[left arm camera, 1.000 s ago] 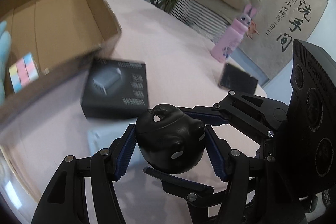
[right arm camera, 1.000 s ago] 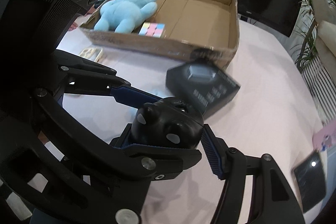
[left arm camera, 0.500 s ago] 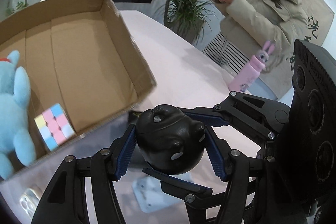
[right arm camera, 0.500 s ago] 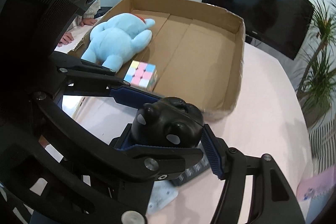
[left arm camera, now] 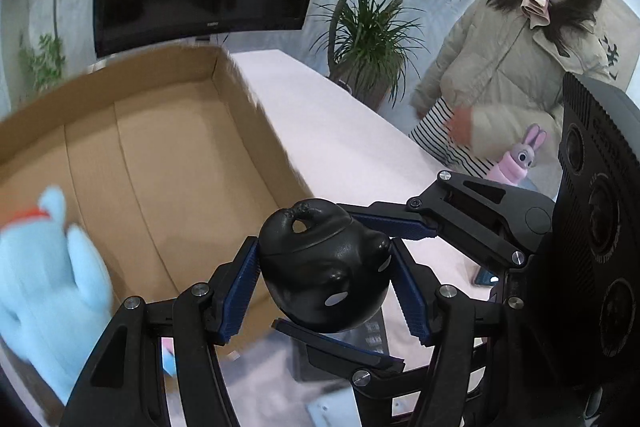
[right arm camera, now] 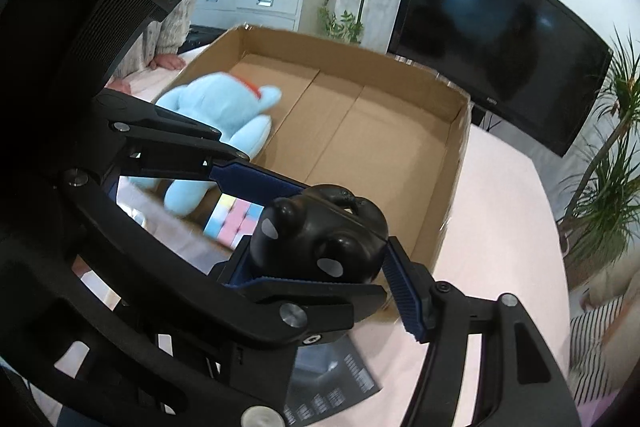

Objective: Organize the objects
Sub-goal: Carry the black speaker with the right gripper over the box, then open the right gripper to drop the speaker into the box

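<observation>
A black teapot (left arm camera: 324, 267) (right arm camera: 320, 239) is clamped from four sides by both grippers at once. My left gripper (left arm camera: 326, 287) is shut on its flanks, blue pads (left arm camera: 240, 287) pressing on it. My right gripper (right arm camera: 320, 267) is shut on it crosswise, with one pad (right arm camera: 404, 291) showing. The teapot hangs above the near wall of an open cardboard box (left arm camera: 180, 147) (right arm camera: 380, 131). Inside the box lie a light-blue plush toy (left arm camera: 48, 267) (right arm camera: 224, 115) and a pastel puzzle cube (right arm camera: 236, 223).
A black product box (right arm camera: 332, 387) lies on the pink table (left arm camera: 340, 131) beneath the grippers. A pink rabbit bottle (left arm camera: 520, 159) and a phone (left arm camera: 486, 277) sit to the right, where a person (left arm camera: 512, 59) stands. A TV (right arm camera: 492, 27) and plants stand behind.
Both grippers have risen with the teapot and travelled from over the black product box to the cardboard box's near wall. The grip on the teapot looks the same.
</observation>
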`<action>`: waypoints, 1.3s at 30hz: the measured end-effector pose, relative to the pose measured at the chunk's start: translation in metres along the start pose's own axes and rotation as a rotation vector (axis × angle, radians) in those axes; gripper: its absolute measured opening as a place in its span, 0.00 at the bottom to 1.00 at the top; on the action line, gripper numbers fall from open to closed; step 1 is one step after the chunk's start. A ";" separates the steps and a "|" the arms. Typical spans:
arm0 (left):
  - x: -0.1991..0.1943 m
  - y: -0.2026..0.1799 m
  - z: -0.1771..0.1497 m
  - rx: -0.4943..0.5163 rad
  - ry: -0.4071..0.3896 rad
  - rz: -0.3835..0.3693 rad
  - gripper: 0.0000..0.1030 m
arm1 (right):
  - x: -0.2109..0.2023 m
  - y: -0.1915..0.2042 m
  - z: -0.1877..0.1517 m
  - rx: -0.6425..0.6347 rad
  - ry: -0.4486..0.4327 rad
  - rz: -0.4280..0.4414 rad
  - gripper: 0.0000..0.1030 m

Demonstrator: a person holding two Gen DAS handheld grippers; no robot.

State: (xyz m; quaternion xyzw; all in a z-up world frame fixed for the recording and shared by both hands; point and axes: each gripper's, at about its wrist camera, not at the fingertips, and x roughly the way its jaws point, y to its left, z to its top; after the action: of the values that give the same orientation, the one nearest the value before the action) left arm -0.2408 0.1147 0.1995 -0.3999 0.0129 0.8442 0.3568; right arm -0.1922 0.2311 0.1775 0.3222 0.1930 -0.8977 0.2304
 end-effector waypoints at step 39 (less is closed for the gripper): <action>0.130 0.068 -0.018 -0.075 0.108 0.138 0.70 | 0.105 -0.029 -0.035 0.013 0.150 0.034 0.63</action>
State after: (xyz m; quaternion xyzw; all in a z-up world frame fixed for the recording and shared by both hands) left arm -0.3256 0.1357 0.0810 -0.4560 0.0283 0.8439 0.2813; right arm -0.2633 0.2417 0.0881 0.3936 0.1983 -0.8681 0.2285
